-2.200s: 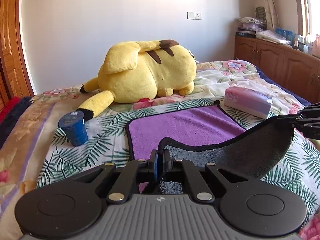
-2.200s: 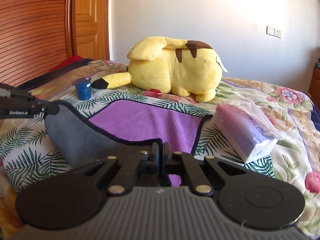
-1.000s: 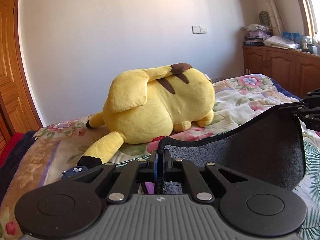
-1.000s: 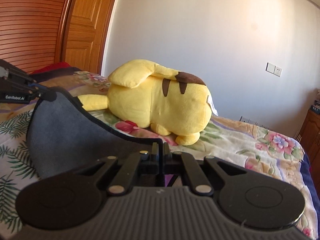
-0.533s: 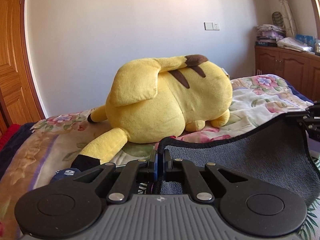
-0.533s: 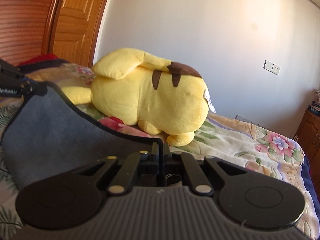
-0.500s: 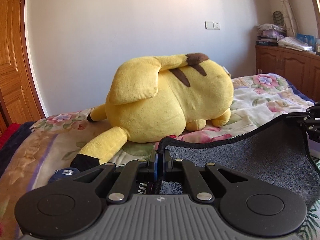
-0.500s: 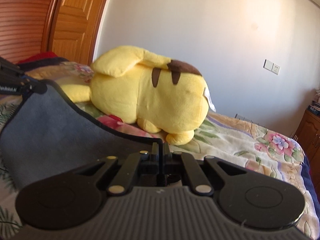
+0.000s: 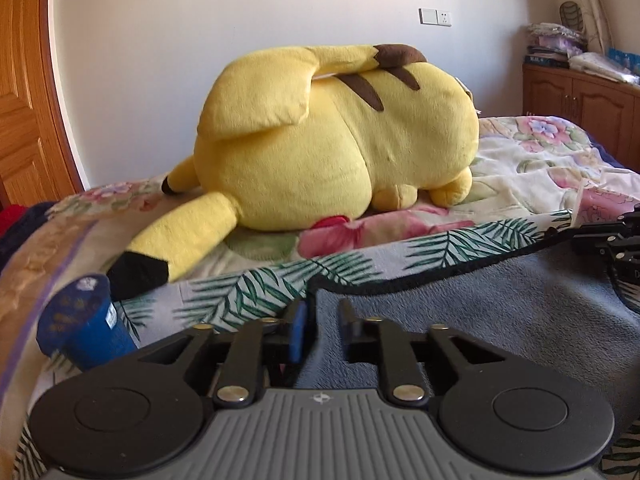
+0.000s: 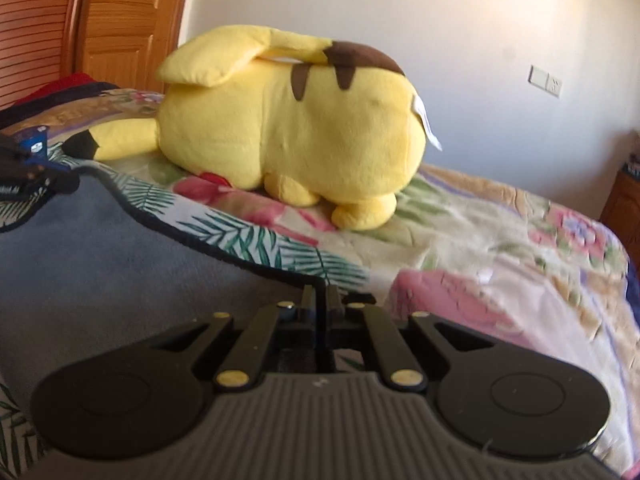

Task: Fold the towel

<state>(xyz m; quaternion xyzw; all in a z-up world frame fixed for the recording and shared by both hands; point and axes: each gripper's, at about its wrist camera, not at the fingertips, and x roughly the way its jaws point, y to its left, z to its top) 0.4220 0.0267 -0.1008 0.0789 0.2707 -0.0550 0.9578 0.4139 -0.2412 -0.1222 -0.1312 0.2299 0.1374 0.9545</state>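
The towel [image 9: 480, 312] lies folded over on the bed, grey side up, with a black hem along its far edge; its purple side is hidden. My left gripper [image 9: 323, 320] is open, its fingers apart over the towel's left corner. My right gripper [image 10: 320, 300] is still shut on the towel's right corner [image 10: 120, 264]. Each gripper shows at the edge of the other's view: the right one [image 9: 612, 240] at far right, the left one [image 10: 28, 172] at far left.
A big yellow plush toy [image 9: 340, 136] lies just beyond the towel's far edge. A blue cup [image 9: 80, 328] stands left of the left gripper. A wooden cabinet [image 9: 580, 92] is at the far right, a wooden door [image 10: 120, 20] at the left.
Both grippers carried the towel's near edge forward and down onto the bed, folding it over. The left gripper has opened and let go of its corner.
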